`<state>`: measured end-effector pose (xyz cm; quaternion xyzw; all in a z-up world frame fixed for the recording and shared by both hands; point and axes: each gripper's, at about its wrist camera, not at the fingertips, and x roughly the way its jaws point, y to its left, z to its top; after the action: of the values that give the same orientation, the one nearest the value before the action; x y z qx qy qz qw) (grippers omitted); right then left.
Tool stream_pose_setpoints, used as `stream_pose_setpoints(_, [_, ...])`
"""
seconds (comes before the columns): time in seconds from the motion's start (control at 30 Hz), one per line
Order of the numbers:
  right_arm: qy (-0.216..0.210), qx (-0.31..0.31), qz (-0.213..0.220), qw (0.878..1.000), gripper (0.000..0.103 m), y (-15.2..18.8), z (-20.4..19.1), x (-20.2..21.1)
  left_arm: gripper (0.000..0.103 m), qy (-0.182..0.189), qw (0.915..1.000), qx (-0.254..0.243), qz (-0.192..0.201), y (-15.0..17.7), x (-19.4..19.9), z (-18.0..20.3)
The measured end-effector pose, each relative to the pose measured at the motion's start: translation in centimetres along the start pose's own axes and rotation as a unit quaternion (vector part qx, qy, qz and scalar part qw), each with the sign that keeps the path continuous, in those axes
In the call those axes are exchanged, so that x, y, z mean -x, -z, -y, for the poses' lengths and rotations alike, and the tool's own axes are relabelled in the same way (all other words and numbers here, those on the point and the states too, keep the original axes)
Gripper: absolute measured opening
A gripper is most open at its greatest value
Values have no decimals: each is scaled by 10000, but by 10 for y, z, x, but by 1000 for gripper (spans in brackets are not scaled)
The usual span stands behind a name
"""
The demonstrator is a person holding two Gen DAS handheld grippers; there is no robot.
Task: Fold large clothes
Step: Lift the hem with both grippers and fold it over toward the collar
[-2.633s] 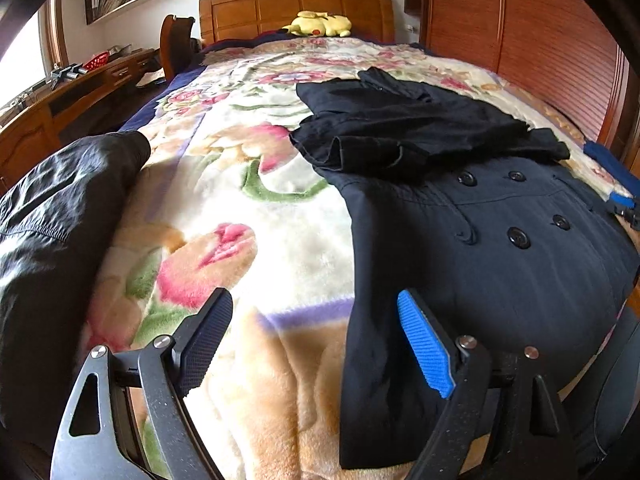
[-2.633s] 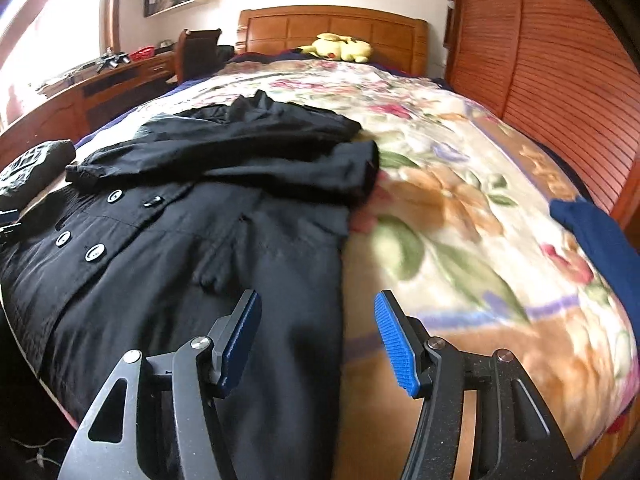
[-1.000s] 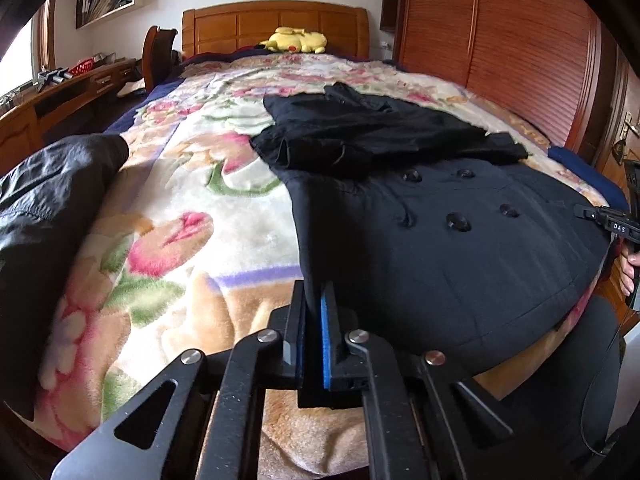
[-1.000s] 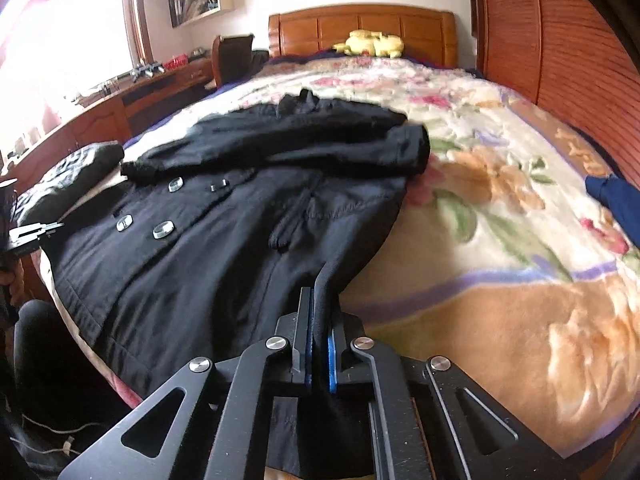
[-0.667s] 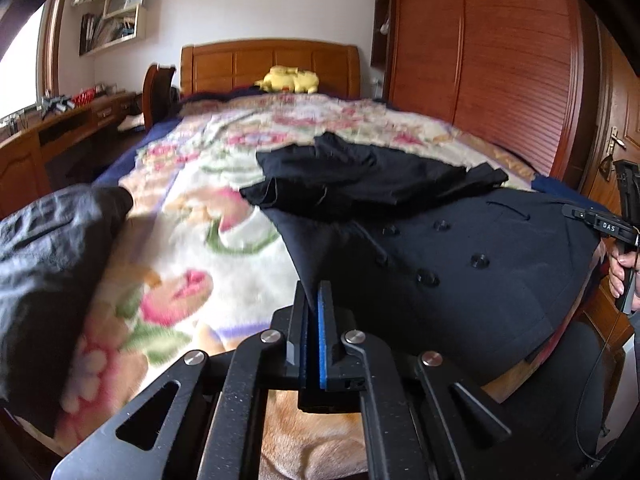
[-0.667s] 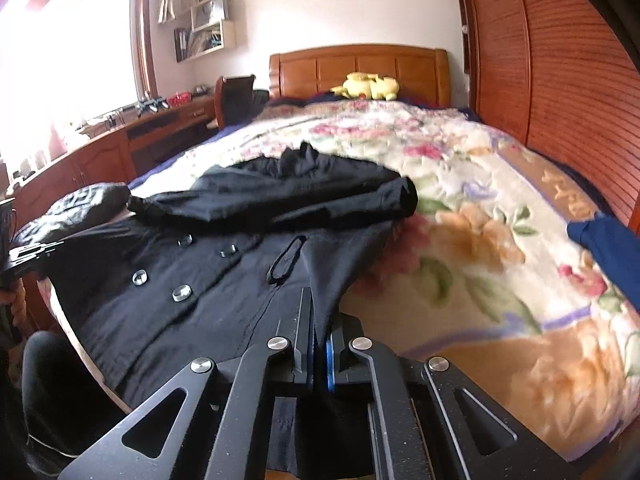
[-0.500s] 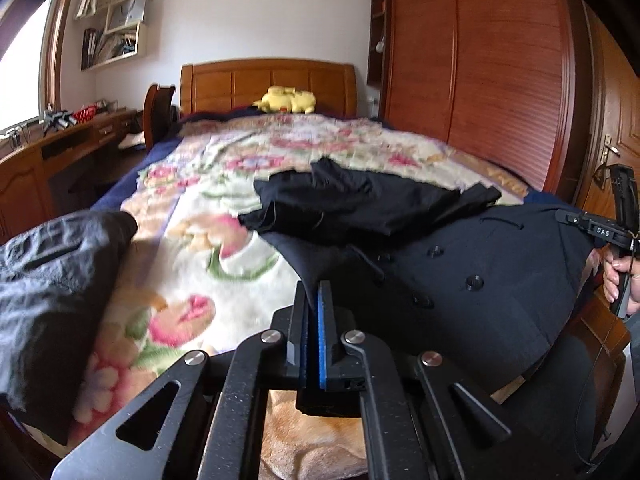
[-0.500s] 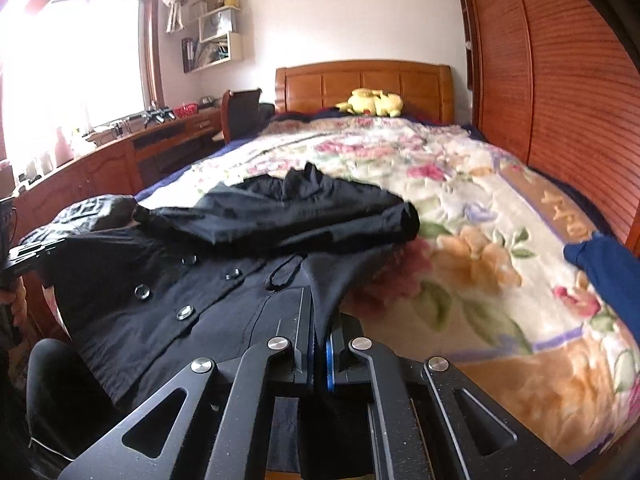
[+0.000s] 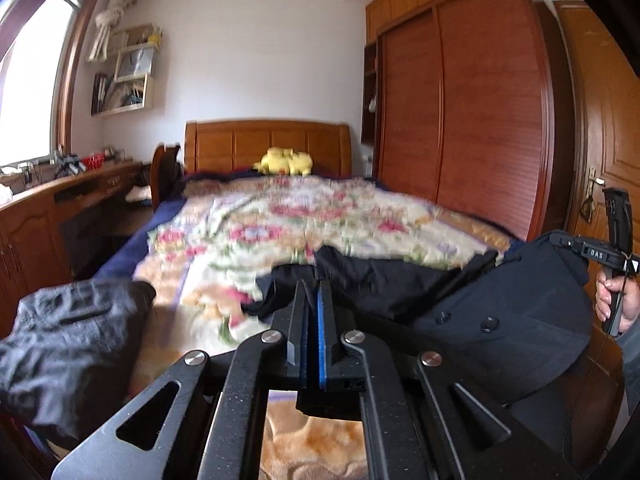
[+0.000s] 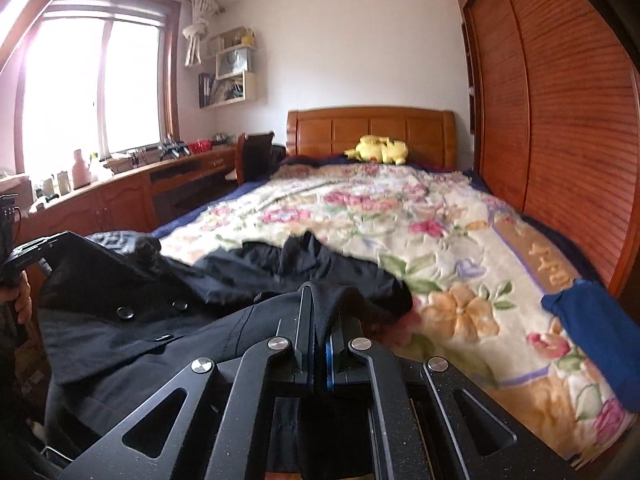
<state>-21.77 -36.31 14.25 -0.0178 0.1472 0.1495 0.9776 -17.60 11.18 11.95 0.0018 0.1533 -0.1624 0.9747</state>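
Both jaws are clamping the near hem of the black double-breasted coat (image 10: 132, 344), left gripper (image 9: 313, 304) and right gripper (image 10: 320, 320) pinching 1 corner each. The coat's far half, sleeves folded across, is lying on the floral blanket (image 10: 420, 216). Best approach, I'd say: keep both corners level and taut, carry the hem far toward the collar, lay it flat before releasing.
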Motion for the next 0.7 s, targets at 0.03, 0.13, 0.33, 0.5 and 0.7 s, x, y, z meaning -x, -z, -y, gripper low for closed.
stream_pose_setpoints(0.03, [-10, 2, 74, 10000, 3, -3, 1, 7, 4, 2, 9999, -2, 123, -7, 6, 0])
stream_pose_setpoints(0.13, [-44, -8, 302, 9995, 3, -7, 4, 26, 4, 23, 9992, 5, 395, -24, 20, -3])
stream_pose_setpoints(0.33, [73, 56, 494, 9987, 3, -15, 13, 29, 4, -40, 9989, 17, 468, -36, 1, -14])
stream_pose_setpoints(0.5, [133, 128, -13, 9998, 3, 3, 16, -23, 4, -109, 9998, 121, 102, -17, -44, -25])
stream_pose_setpoints(0.7, [155, 103, -530, 9984, 3, 24, 24, -90, 4, -241, 9986, 331, -341, 10, -103, -43])
